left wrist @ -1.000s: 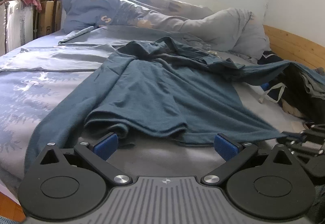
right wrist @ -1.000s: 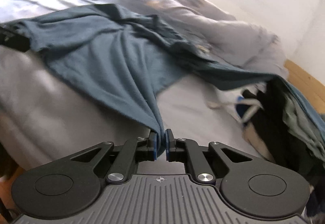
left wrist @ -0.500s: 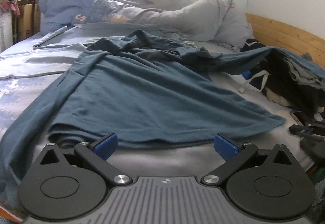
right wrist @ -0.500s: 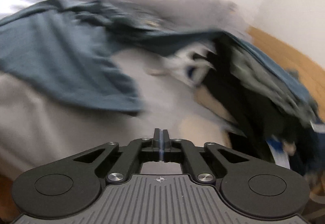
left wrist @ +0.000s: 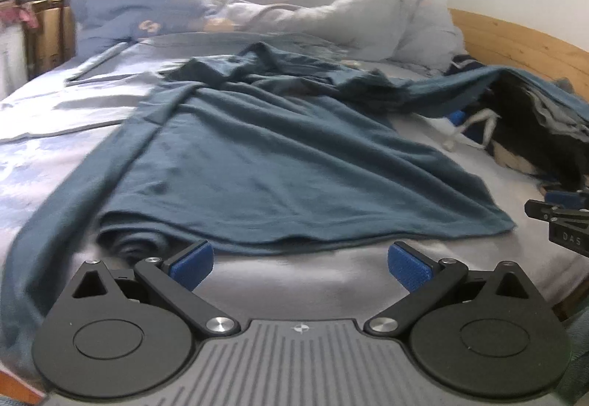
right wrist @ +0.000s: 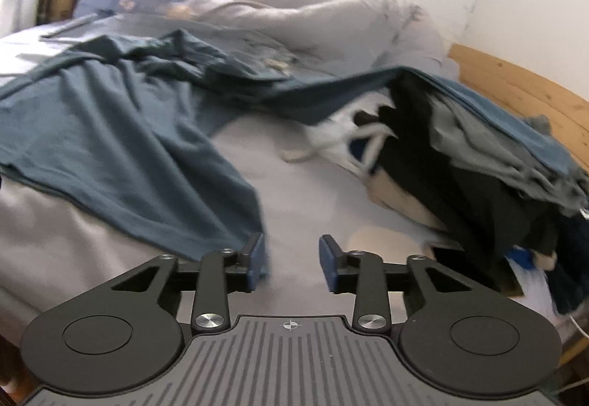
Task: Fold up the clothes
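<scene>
Released a second ago, the hem corner that the right gripper (right wrist: 291,260) was pinching now lies flat on the bed sheet (right wrist: 305,192), and those jaws are opening with nothing between them; the corner sits just beside the left-hand pad. Across the same second the left gripper (left wrist: 300,264) has barely shifted: its jaws stand wide apart and empty, with the near hem of the blue garment (left wrist: 265,163) just ahead of its fingertips.

That garment lies spread over the bed ahead of both tools, its body fairly flat, one long sleeve (left wrist: 66,211) trailing off to the left of the left gripper, and the collar end bunched at the far side. A pile of other clothes (right wrist: 478,163) lies ahead and to the right of the right gripper.

It looks like a thin, soft knit: light, limp and unable to hold a shape. It will likely sag and drag rather than slide. Hem corners and the sleeve cuff seem the best holds, pinched through all layers.
</scene>
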A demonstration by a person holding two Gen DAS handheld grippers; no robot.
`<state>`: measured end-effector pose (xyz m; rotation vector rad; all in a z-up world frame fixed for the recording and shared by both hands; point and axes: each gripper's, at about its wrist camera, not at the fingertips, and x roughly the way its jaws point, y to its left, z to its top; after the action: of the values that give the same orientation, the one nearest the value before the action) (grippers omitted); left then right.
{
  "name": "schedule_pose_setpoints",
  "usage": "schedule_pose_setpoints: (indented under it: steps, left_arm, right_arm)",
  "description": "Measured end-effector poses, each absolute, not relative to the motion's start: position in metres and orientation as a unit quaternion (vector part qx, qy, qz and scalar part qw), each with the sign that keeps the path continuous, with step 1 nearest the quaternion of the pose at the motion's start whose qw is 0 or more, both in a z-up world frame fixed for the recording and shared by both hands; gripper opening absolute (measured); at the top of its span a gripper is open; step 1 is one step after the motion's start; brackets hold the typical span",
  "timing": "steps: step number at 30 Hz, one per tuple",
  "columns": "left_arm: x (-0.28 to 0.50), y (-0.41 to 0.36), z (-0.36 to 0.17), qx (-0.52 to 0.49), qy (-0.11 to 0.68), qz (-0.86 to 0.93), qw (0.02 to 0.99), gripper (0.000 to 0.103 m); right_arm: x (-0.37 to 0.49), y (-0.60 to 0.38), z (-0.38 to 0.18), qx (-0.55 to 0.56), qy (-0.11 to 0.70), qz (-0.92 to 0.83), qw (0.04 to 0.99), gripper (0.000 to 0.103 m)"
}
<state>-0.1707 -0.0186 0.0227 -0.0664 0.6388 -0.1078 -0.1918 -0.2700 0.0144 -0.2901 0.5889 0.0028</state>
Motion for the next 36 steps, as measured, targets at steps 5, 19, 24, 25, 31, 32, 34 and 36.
schedule_pose_setpoints:
  steps: [5,19,24,25,31,32,34,36]
  left_arm:
    - [-0.185,0.019,0.031,-0.042,0.279,0.028,0.959,0.103]
    - [-0.228,0.102,0.027,-0.040,0.307,0.208,0.928,0.103]
    - [-0.230,0.085,0.027,-0.004,0.318,0.159,0.935,0.103]
    - [-0.228,0.082,0.025,0.000,0.321,0.150,0.935,0.103]
    - [-0.232,0.076,0.023,-0.023,0.302,0.096,0.948,0.103]
    - [-0.234,0.075,0.025,-0.030,0.292,0.087,0.952,0.103]
    - [-0.237,0.075,0.027,-0.040,0.282,0.078,0.955,0.103]
    - [-0.235,0.078,0.027,-0.049,0.280,0.078,0.956,0.100]
  right_arm:
    - [-0.185,-0.235,0.022,-0.144,0.271,0.043,0.951,0.052]
    - [-0.184,-0.121,0.026,-0.204,0.232,0.178,0.934,0.084]
    - [-0.189,-0.114,0.024,-0.216,0.229,0.185,0.931,0.091]
    - [-0.189,-0.116,0.026,-0.211,0.229,0.182,0.933,0.092]
    - [-0.189,-0.129,0.032,-0.185,0.225,0.168,0.942,0.097]
    - [-0.189,-0.131,0.032,-0.184,0.225,0.168,0.942,0.097]
    - [-0.189,-0.133,0.032,-0.182,0.224,0.167,0.943,0.098]
    - [-0.189,-0.132,0.031,-0.183,0.224,0.168,0.942,0.099]
